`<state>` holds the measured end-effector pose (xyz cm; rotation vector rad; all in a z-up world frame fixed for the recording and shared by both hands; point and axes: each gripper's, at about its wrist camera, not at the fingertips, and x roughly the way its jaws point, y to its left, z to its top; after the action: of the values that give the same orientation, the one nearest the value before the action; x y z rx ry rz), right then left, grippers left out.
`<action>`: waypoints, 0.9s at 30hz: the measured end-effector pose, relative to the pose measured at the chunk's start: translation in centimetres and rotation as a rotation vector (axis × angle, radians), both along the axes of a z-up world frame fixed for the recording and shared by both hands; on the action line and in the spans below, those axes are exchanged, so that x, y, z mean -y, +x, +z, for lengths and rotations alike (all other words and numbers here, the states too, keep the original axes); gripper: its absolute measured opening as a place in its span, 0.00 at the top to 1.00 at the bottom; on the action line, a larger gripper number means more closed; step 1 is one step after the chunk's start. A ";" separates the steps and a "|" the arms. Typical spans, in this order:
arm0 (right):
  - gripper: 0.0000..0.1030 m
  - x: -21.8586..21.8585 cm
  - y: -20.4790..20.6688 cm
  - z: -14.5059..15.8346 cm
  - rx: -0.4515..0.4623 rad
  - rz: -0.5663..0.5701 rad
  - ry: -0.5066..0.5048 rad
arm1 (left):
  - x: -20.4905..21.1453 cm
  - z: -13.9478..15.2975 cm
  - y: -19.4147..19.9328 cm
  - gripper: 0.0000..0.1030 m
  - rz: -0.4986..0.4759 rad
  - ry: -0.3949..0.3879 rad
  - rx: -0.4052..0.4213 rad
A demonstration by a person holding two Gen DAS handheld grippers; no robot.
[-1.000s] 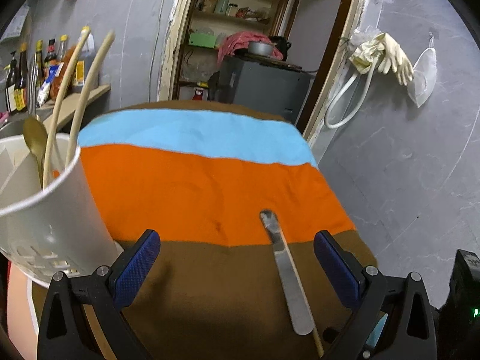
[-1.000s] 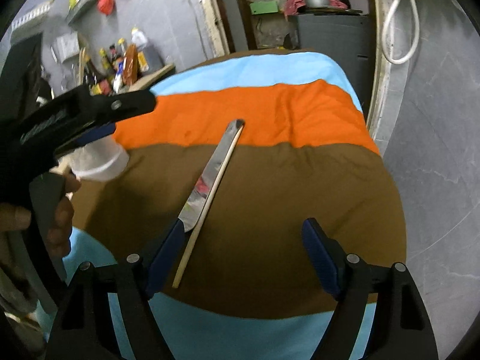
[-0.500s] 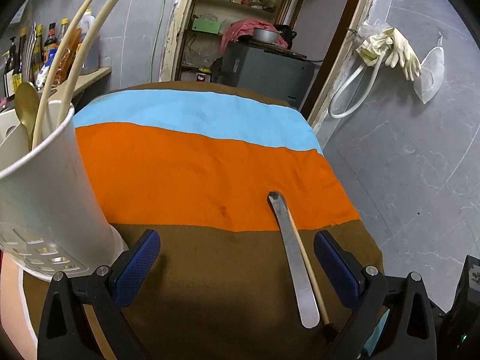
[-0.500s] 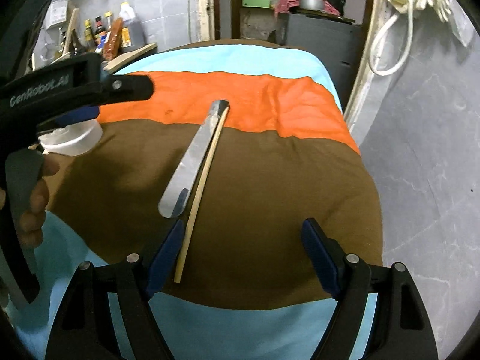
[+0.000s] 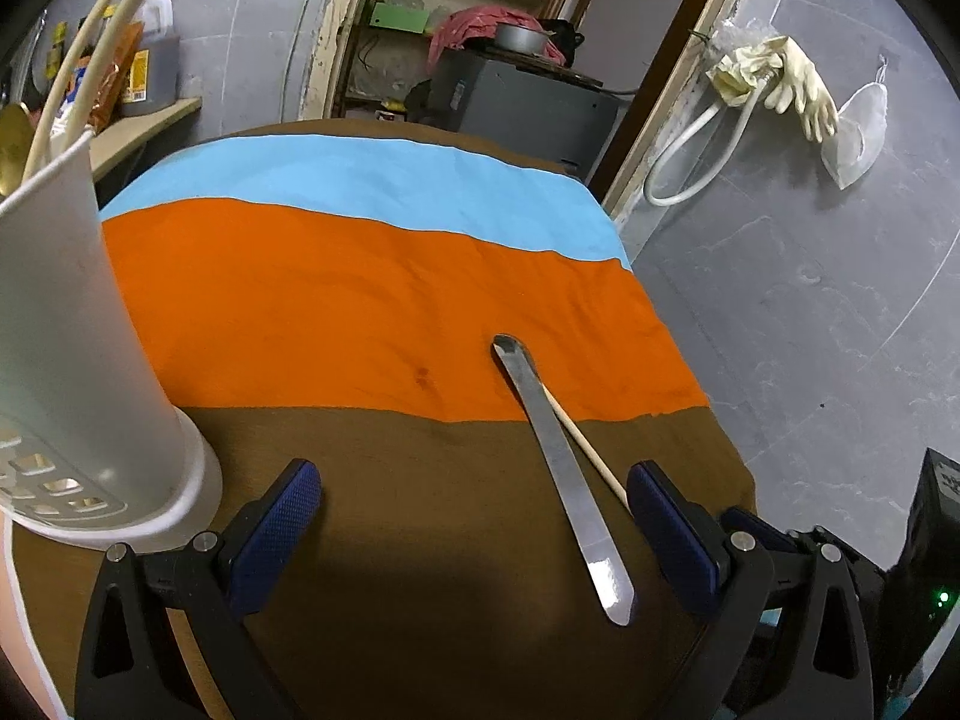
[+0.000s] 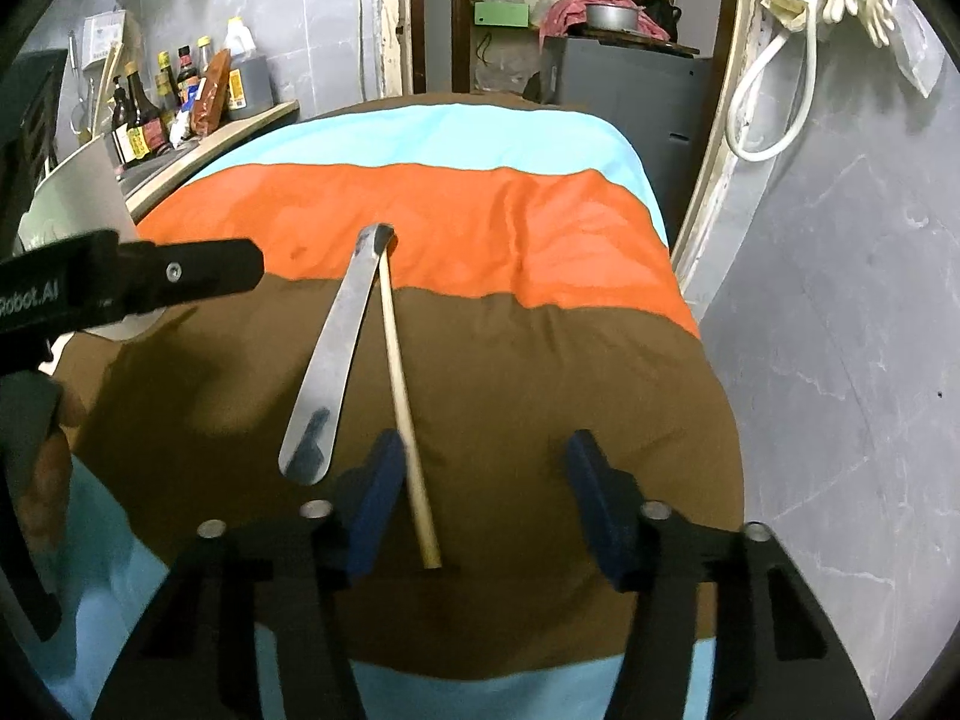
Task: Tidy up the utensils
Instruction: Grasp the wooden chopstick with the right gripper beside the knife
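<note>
While spread over a striped cloth (image 5: 336, 300), angled downward with the left gripper (image 5: 474, 516) wide open, empty, beside the white utensil holder (image 5: 72, 360). Right gripper (image 6: 480, 492) closing, wooden chopstick (image 6: 402, 396) between its jaws, untouched. Metal utensil (image 6: 336, 348) lying just left, far tips meeting.

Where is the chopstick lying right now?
In the right wrist view the chopstick lies on the striped cloth, right of the metal utensil, their far ends meeting; its near end sits between the right tool's closing jaws.
</note>
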<state>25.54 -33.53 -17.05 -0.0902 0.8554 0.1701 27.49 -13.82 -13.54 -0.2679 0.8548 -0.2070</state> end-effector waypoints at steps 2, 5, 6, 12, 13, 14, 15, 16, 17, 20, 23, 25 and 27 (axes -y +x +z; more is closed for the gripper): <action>0.66 -0.1 0.1 0.1 0.006 0.016 0.003 | -0.1 -0.1 0.1 0.01 0.003 -0.008 -0.005; 0.94 0.0 0.1 0.4 0.025 0.021 0.000 | -0.2 -0.4 0.3 0.04 0.003 -0.019 -0.016; 1.00 0.3 0.4 0.2 0.013 -0.005 -0.030 | -0.2 -0.5 0.3 0.04 0.003 -0.021 -0.020; 1.00 2.7 1.1 0.2 -0.013 0.008 0.101 | 0.5 -1.4 0.8 0.11 -0.028 -0.060 -0.058; 1.00 2.9 1.1 0.2 -0.018 0.017 0.130 | 0.7 -1.6 1.0 0.14 -0.033 -0.063 -0.069; 1.00 3.3 1.1 0.3 -0.022 0.030 0.173 | 1.0 -1.8 1.1 0.15 -0.034 -0.057 -0.073; 1.00 3.4 1.0 0.4 -0.021 0.037 0.191 | 1.1 -1.8 1.1 0.16 -0.035 -0.053 -0.071; 0.99 3.4 0.9 0.6 -0.018 0.055 0.203 | 1.2 -1.7 1.2 0.16 -0.037 -0.051 -0.069; 0.99 3.3 0.7 0.6 -0.016 0.068 0.203 | 1.3 -1.7 1.2 0.16 -0.036 -0.054 -0.069; 0.99 2.8 0.1 0.5 -0.019 0.117 0.205 | 1.2 -1.7 1.3 0.16 -0.029 -0.058 -0.070; 0.98 2.4 -0.1 0.2 -0.032 0.146 0.209 | 1.2 -1.7 1.3 0.18 -0.031 -0.046 -0.066; 0.95 2.2 -0.1 0.0 -0.042 0.155 0.213 | 1.2 -1.7 1.2 0.19 -0.033 -0.038 -0.065; 0.91 2.1 -0.1 -0.1 -0.046 0.160 0.223 | 1.2 -1.6 1.2 0.20 -0.035 -0.034 -0.065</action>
<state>25.44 -35.64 -17.12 0.0543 0.8703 0.4172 28.72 -14.99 -15.12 -0.2927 0.9212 -0.2469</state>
